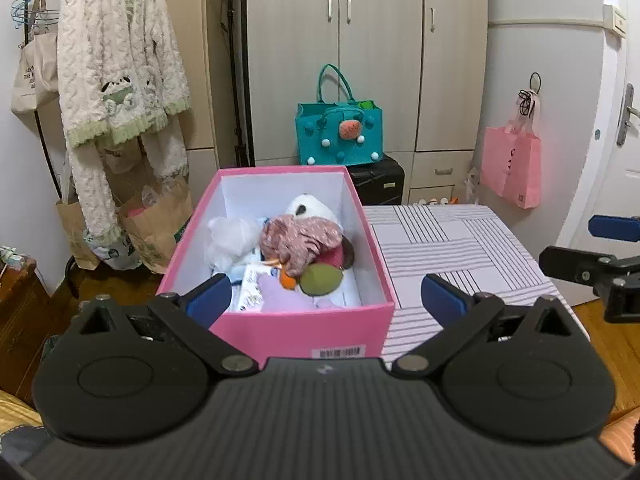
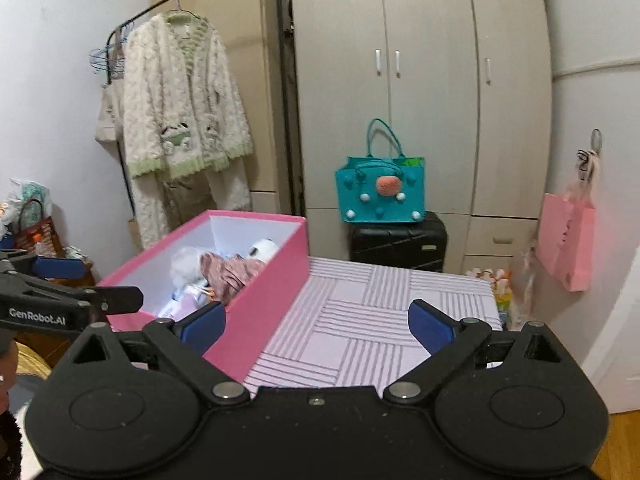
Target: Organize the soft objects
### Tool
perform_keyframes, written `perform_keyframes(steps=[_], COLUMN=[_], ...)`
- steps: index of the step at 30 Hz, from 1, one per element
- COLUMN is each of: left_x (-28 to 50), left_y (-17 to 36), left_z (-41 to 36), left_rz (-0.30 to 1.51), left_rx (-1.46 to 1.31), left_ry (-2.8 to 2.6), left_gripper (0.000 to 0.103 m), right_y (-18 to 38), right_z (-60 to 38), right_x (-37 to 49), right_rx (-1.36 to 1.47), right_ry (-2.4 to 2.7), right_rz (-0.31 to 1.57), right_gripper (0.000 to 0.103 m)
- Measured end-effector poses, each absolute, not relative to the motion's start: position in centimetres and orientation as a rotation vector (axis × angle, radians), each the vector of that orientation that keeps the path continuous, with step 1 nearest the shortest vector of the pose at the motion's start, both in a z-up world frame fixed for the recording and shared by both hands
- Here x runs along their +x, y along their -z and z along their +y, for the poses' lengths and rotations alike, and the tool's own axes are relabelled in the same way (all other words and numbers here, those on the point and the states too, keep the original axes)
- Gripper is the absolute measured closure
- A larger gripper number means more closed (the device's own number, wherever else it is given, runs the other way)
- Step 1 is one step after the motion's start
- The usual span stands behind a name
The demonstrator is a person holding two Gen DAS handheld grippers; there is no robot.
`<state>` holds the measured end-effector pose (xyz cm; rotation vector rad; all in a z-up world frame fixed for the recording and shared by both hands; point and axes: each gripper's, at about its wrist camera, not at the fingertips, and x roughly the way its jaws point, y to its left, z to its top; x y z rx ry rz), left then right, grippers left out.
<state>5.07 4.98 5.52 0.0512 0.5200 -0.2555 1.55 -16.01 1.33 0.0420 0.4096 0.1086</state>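
On the striped table [image 1: 460,248] sits one big pink box [image 1: 300,332], at its left end. Its inside is white, and it is full of soft things: one pink cloth [image 1: 300,240], one white plush [image 1: 308,206], one green ball [image 1: 321,279]. Behind stand one tall wardrobe [image 1: 360,60], one fluffy robe [image 1: 116,60] on a rack, one black suitcase [image 1: 378,184] with one teal bag [image 1: 340,132] on top, and one pink bag [image 1: 512,168]. Both claws, left gripper [image 1: 326,300] and right gripper [image 2: 318,320], are spread wide and hold nothing.
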Motion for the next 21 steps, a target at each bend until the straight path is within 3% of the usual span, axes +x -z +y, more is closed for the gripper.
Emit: perform_keyframes(steps=[11, 21], left_x=[3.3, 3.6], left_y=[-2.9, -3.6], left_z=[3.9, 3.6], left_rz=[0.494, 0.564], left_rx=[0.033, 0.023], left_ry=[0.272, 0.233], left_gripper=[0.0, 0.0], right_y=[-0.8, -0.8], right_z=[-16.0, -16.9], right_x=[-2.0, -2.3], right_rx=[-0.038, 0.007], right_ry=[-0.004, 0.053], right_rz=[0.327, 0.406], right_gripper=[0.003, 0.001])
